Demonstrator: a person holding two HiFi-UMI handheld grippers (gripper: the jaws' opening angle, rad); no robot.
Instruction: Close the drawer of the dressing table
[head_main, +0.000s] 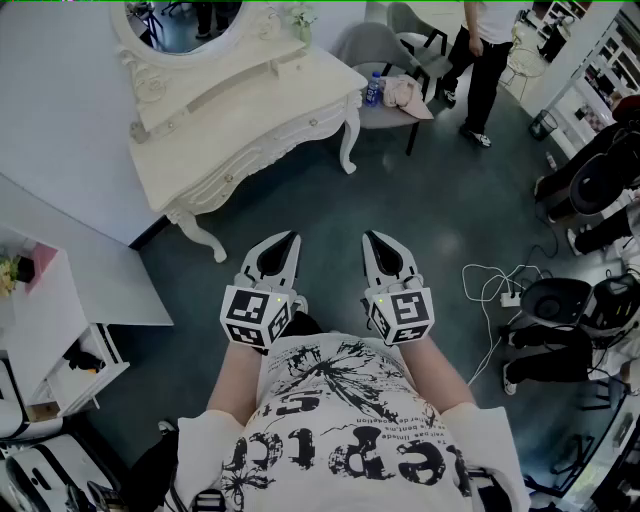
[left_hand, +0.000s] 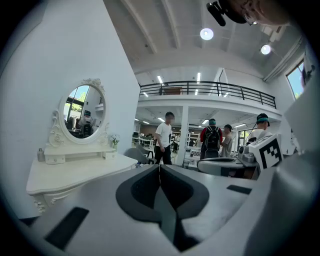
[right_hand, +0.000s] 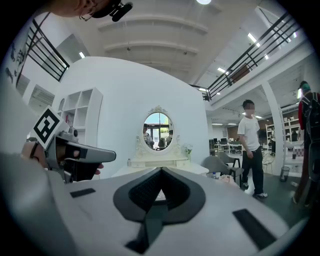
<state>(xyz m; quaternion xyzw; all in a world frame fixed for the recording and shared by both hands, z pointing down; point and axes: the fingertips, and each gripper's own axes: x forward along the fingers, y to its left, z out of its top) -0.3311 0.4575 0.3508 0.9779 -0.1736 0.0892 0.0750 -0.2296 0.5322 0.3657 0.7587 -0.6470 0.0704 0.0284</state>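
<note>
A person in a white printed T-shirt (head_main: 340, 420) held two grey-and-white grippers in front of the body, side by side and apart. The left gripper (head_main: 292, 237) had its jaws pressed together with nothing between them. The right gripper (head_main: 370, 236) was likewise fully closed and empty. Far and to the left, well apart from both tips, stood the cream-white carved dressing table (head_main: 250, 130) with its oval mirror (head_main: 180, 25), backed against a white wall (head_main: 60, 120). Its drawer fronts (head_main: 275, 150), set with small knobs, faced the open floor. They looked flush with the curved front edge, though they were too small to be sure. A broad stretch of bare dark grey-green floor (head_main: 330, 205) lay between the grippers and the table. A grey chair (head_main: 375, 45) stood just right of the table and a standing person (head_main: 485, 50) farther right. White cables (head_main: 490, 285) lay on the near right, and a white shelf unit (head_main: 50, 320) stood on the near left.
</note>
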